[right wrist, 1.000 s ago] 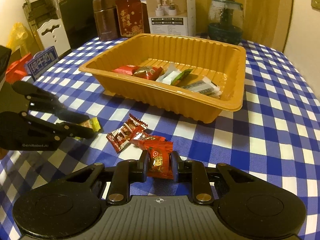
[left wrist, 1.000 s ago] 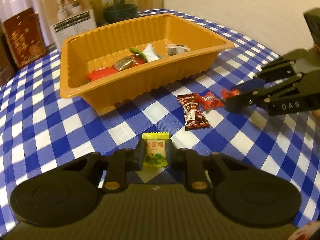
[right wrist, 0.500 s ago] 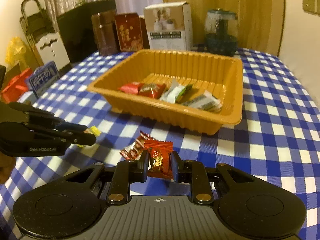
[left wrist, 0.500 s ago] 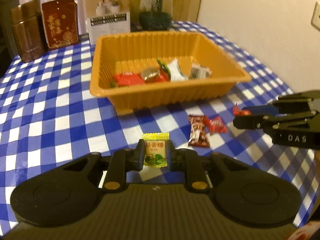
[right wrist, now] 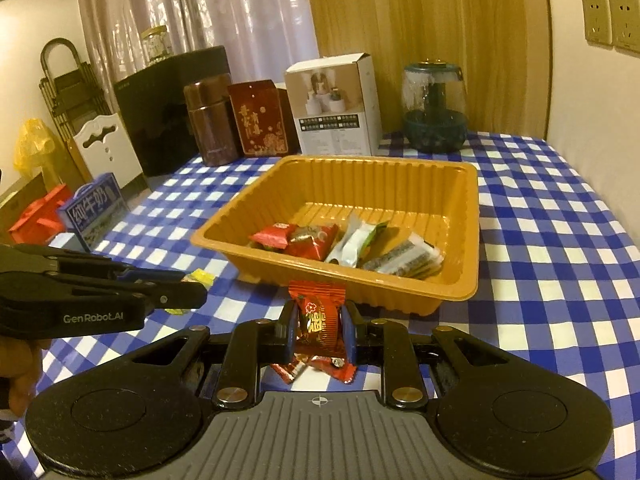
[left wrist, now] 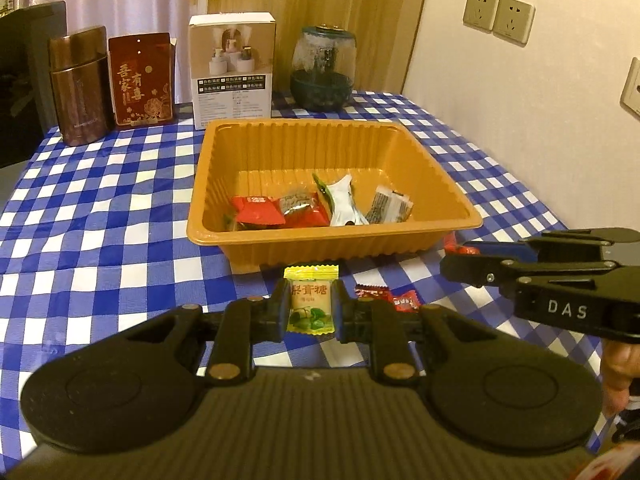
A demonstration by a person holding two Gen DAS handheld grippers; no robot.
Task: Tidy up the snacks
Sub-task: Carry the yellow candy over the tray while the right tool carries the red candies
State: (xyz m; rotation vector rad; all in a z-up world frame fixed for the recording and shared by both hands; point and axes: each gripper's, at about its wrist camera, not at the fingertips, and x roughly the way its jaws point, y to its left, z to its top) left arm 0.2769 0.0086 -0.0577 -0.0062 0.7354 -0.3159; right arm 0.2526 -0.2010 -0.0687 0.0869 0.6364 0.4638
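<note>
The left gripper clamps a yellow pear candy; the right gripper pinches a red wrapped candy. Both hang above the blue checked tablecloth, just short of the orange plastic tray holding several wrapped snacks. Two red candies lie on the cloth beneath.

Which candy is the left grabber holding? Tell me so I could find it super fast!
Find the orange tray in the middle of the blue-and-white checked tablecloth. In front of its near wall, the left gripper pinches one candy off the table. It is the only yellow wrapper with green leaves at the bottom; the loose candies beside it are red.
</note>
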